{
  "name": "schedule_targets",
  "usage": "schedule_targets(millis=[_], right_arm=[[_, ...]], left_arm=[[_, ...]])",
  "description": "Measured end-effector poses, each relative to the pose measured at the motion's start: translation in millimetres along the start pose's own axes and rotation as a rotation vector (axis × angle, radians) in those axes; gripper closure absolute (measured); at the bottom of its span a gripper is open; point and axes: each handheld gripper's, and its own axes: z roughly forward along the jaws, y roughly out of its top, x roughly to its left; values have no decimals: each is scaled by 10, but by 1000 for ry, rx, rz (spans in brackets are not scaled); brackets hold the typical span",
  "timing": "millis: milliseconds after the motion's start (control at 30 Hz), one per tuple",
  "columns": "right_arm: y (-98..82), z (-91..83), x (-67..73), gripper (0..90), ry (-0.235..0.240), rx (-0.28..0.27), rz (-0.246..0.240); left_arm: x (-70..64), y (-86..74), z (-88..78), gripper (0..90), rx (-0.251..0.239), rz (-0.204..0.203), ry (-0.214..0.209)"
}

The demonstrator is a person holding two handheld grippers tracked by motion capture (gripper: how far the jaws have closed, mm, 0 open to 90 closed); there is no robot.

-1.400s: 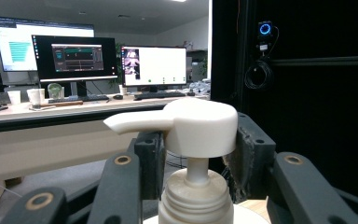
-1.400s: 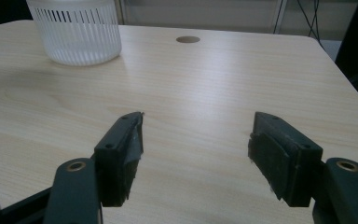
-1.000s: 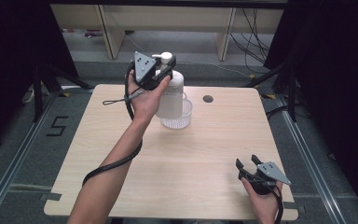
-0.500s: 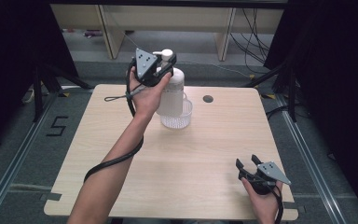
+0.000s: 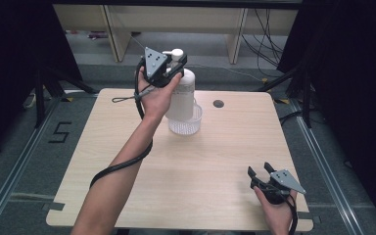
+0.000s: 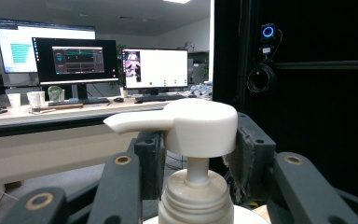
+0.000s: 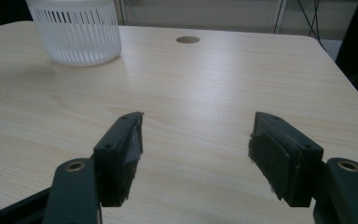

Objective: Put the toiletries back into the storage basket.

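Observation:
A white pump bottle (image 5: 182, 95) stands upright with its base inside a clear ribbed basket (image 5: 188, 126) at the back middle of the table. My left gripper (image 5: 175, 66) is shut on the bottle's pump head (image 6: 200, 123), one pad pressing on each side, with the spout pointing left in the left gripper view. Whether the base rests on the basket floor I cannot tell. My right gripper (image 5: 259, 172) stands open near the table's front right corner, with nothing between its jaws (image 7: 196, 154). The basket (image 7: 77, 32) lies far ahead of it.
The light wooden table (image 5: 200, 166) has a round cable hole (image 5: 219, 104) at the back right of the basket, also visible as the hole (image 7: 188, 39). The left gripper's cable loops along the forearm. Shelving and cables stand beyond the far edge.
My left gripper has shifted slightly upward with the pump bottle in its grip. The right gripper has kept still.

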Motion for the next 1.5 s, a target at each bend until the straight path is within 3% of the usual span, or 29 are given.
schedule_targets(millis=[67, 600, 1233, 1267, 1367, 1400, 1500], right_arm=[[-3, -6, 23, 348, 7, 12, 34], [-2, -10, 24, 349, 11, 14, 39], [-3, -8, 20, 348, 10, 10, 36], [-1, -6, -9, 348, 7, 4, -4], [2, -6, -14, 348, 7, 5, -7], [-4, -1, 7, 348, 7, 4, 19], [-5, -3, 16, 348, 9, 5, 29]], left_arm=[[-6, 3, 13, 591, 0, -1, -1], [9, 2, 136, 591, 12, -6, -8], [-3, -82, 289, 591, 48, -6, 1], [-5, -84, 295, 591, 49, -5, 1], [-8, -98, 318, 591, 54, -7, -6], [-8, -103, 324, 591, 58, -3, 2], [-8, -118, 348, 591, 62, -6, -3]])
